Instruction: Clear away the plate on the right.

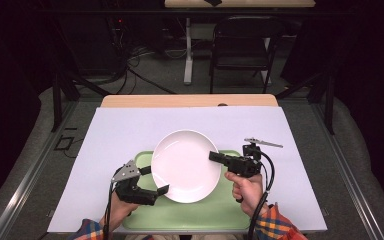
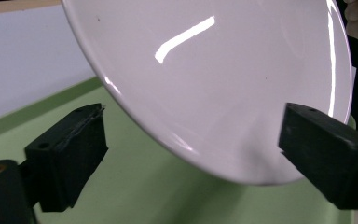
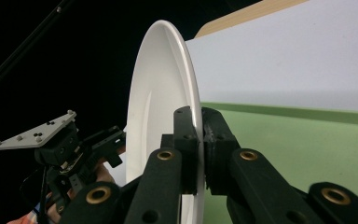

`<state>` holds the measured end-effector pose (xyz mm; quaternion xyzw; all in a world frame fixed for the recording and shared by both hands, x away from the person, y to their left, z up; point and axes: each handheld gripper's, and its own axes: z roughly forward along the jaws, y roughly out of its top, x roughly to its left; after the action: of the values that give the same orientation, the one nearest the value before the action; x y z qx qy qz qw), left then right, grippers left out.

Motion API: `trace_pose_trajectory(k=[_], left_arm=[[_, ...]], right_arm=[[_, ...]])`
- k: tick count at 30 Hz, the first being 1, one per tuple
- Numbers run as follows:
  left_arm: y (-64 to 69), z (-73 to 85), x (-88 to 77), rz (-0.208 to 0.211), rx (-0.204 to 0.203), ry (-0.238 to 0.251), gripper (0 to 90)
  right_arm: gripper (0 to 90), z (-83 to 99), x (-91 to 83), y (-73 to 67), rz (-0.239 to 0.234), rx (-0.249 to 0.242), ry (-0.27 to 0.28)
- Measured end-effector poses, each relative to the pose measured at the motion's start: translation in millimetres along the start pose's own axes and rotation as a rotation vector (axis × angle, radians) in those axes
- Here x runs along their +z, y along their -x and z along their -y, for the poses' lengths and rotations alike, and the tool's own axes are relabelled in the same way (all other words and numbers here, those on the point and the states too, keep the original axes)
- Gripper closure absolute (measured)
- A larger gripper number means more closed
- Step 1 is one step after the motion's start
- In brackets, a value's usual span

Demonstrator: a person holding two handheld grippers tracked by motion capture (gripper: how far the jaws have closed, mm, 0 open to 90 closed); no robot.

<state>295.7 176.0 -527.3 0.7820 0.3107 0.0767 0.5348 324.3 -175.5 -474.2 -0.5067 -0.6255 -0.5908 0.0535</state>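
- Plate (image 1: 186, 165): one white plate, over the green tray (image 1: 180, 216) at the near middle of the table; your right gripper (image 1: 214, 156) is clamped on its right rim.
- In the right gripper view the plate (image 3: 161, 93) stands edge-on, its rim pinched between the two black pads, which are closed down on it.
- Your left gripper (image 1: 154, 180) sits at the plate's near-left edge with its jaws wide apart. In the left gripper view the plate's lower rim (image 2: 223, 93) hangs between them; no pad visibly presses on it.
- You cannot tell from the high view how far the plate is lifted; the left gripper view shows green tray (image 2: 168, 196) under its rim.
- Hidden: the plate covers the middle of the tray, and the tray's near edge is cut off by your hands and plaid sleeves (image 1: 275, 225).
- Plate's top and right parts run out of the left gripper view.
- Open room: the white sheet (image 1: 130, 125) is bare to the left, right and far side of the tray; a strip of wooden tabletop (image 1: 190, 100) shows at the far edge.
- Count: one plate, one tray, two grippers.
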Motion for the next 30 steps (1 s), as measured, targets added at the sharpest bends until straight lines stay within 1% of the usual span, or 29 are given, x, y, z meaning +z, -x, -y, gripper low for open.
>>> trace_pose_trajectory(k=[1, 2, 3, 4, 5, 6, 8, 9, 10, 11, 12, 13, 14, 15, 16, 17, 18, 19, 20, 23, 24, 27, 28, 30], left_arm=[[0.1, 0.1, 0.9, 0.002, -0.006, -0.002, 15.4], [0.2, 0.1, 1.8, 0.004, -0.004, -0.006, 17.5], [0.5, 0.3, 2.3, 0.017, -0.009, -0.005, 19.2], [1.8, 0.5, 3.9, 0.005, -0.003, -0.017, 28.1], [1.8, 0.5, 3.9, 0.005, -0.003, -0.017, 31.1], [0.7, 1.5, 4.7, 0.029, -0.014, -0.022, 31.1], [-0.9, 2.5, 5.9, 0.06, -0.035, -0.025, 35.0], [-1.1, 3.1, 6.3, 0.078, -0.049, -0.017, 38.3], [-2.6, 4.2, 6.0, 0.094, -0.075, -0.011, 41.0], [-2.6, 4.2, 6.0, 0.094, -0.075, -0.011, 42.9], [-6.5, 5.3, 5.4, 0.107, -0.115, -0.006, 45.2], [-6.5, 5.3, 5.4, 0.107, -0.115, -0.006, 47.4], [-9.9, 5.9, 4.1, 0.112, -0.16, 0.002, 49.2], [-9.9, 5.9, 4.1, 0.112, -0.16, 0.002, 51.2], [-12.0, 6.2, 2.6, 0.118, -0.178, 0.007, 52.9], [-12.0, 6.2, 2.6, 0.118, -0.178, 0.007, 54.6], [-12.6, 6.0, 2.0, 0.123, -0.187, 0.009, 54.6], [-12.9, 5.9, 1.5, 0.123, -0.194, 0.011, 56.0], [-13.7, 6.1, 0.7, 0.132, -0.203, 0.012, 58.2], [-14.3, 6.0, 0.0, 0.143, -0.205, 0.007, 61.9], [-14.6, 5.3, -0.4, 0.149, -0.206, 0.004, 63.1], [-14.6, 5.2, -0.9, 0.152, -0.209, 0.005, 64.6], [-14.8, 5.4, -1.0, 0.156, -0.211, 0.005, 65.4], [-15.1, 5.1, -1.4, 0.155, -0.219, 0.001, 67.2]], right_arm=[[85.6, 0.5, 0.9, -0.1, -0.001, 0.001, -0.004], [85.6, 0.9, 1.7, -0.3, -0.003, -0.003, -0.007], [85.6, 1.7, 2.1, -0.3, -0.004, -0.007, -0.004], [85.6, 3.2, 3.1, -0.6, 0.0, -0.011, -0.005], [85.6, 3.2, 3.1, -0.6, 0.0, -0.011, -0.005], [85.6, 3.2, 3.4, -0.2, -0.004, -0.01, -0.006], [85.8, 3.5, 3.8, 0.5, -0.002, -0.022, -0.002], [85.9, 4.1, 4.3, 1.1, 0.0, -0.023, -0.005], [85.8, 6.0, 5.3, 2.9, -0.005, -0.012, -0.006], [85.8, 6.0, 5.3, 2.9, -0.005, -0.012, -0.006], [85.7, 7.3, 6.7, 3.9, -0.008, -0.019, -0.007], [85.7, 7.3, 6.7, 3.9, -0.008, -0.019, -0.007], [85.6, 8.3, 7.7, 4.0, -0.007, -0.028, -0.009], [85.6, 8.3, 7.7, 4.0, -0.007, -0.028, -0.009], [85.0, 10.0, 8.6, 5.2, -0.003, -0.029, -0.007], [85.0, 10.0, 8.6, 5.2, -0.003, -0.029, -0.007], [84.6, 10.6, 9.0, 5.9, 0.001, -0.026, -0.007], [84.2, 11.2, 9.4, 7.0, 0.002, -0.027, -0.006], [83.5, 12.4, 9.8, 9.1, 0.002, -0.02, -0.003], [82.4, 12.9, 10.1, 9.8, 0.01, -0.026, -0.006], [81.1, 13.2, 10.7, 11.2, 0.015, -0.036, -0.006], [80.1, 14.3, 11.2, 12.9, 0.022, -0.033, -0.005], [79.7, 14.5, 11.3, 13.2, 0.025, -0.033, -0.014], [78.7, 15.2, 12.3, 13.8, 0.033, -0.048, -0.019]])
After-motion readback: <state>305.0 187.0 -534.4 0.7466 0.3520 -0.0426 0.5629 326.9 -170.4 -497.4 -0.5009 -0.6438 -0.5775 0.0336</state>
